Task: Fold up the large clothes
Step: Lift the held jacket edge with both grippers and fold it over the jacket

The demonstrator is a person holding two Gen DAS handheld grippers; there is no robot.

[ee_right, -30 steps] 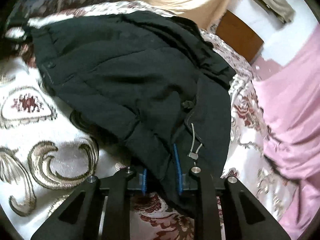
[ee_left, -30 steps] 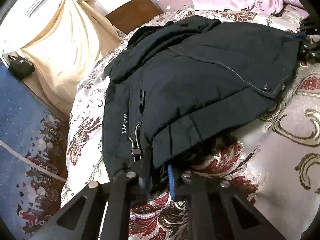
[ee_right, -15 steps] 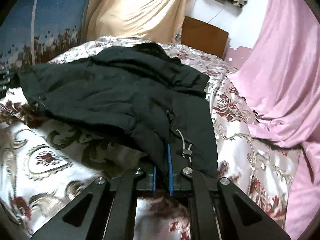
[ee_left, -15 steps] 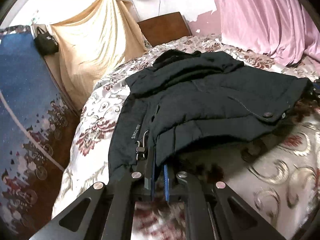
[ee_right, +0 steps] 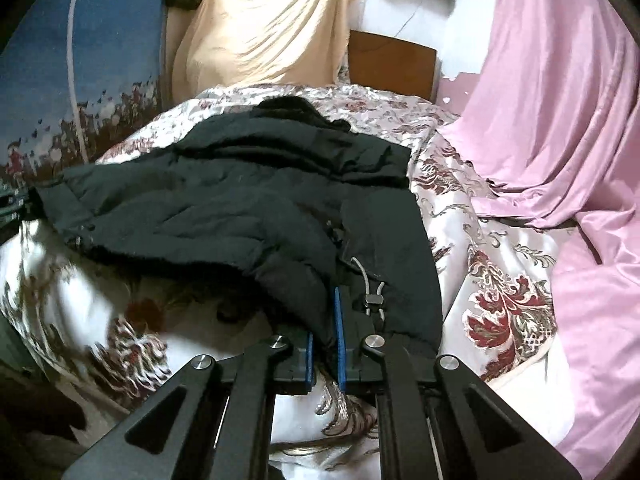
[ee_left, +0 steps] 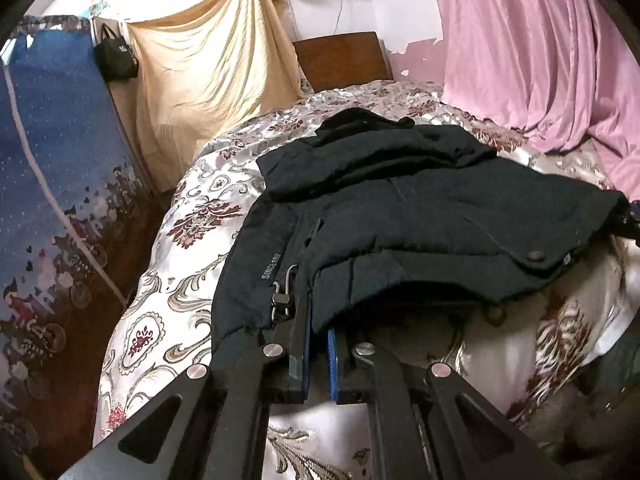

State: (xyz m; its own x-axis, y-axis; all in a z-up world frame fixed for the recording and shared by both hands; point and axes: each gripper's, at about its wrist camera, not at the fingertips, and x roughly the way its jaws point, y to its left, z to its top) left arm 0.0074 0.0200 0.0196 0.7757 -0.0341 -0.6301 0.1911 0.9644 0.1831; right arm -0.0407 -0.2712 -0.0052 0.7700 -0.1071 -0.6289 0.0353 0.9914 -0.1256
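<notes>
A large black padded jacket (ee_left: 400, 208) lies spread on the floral bedspread (ee_left: 188, 216), its collar toward the headboard. It also shows in the right wrist view (ee_right: 240, 208). My left gripper (ee_left: 318, 320) is shut on the jacket's hem at its left corner, beside a drawstring toggle (ee_left: 280, 300). My right gripper (ee_right: 324, 320) is shut on the hem at the right corner, beside another toggle (ee_right: 372, 300). The hem is lifted off the bed between the two grippers. The right gripper's tip (ee_left: 630, 224) shows at the left wrist view's right edge.
A pink sheet (ee_right: 560, 120) drapes over the bed's right side. A wooden headboard (ee_left: 340, 56) and a beige cloth (ee_left: 212, 60) stand at the back. A blue patterned panel (ee_left: 48, 140) and a black bag (ee_left: 116, 56) are on the left.
Both grippers closed tighter on the jacket hem and lifted it up and back. The views tilted up, showing more of the wall, and the hem now hangs above the bedspread.
</notes>
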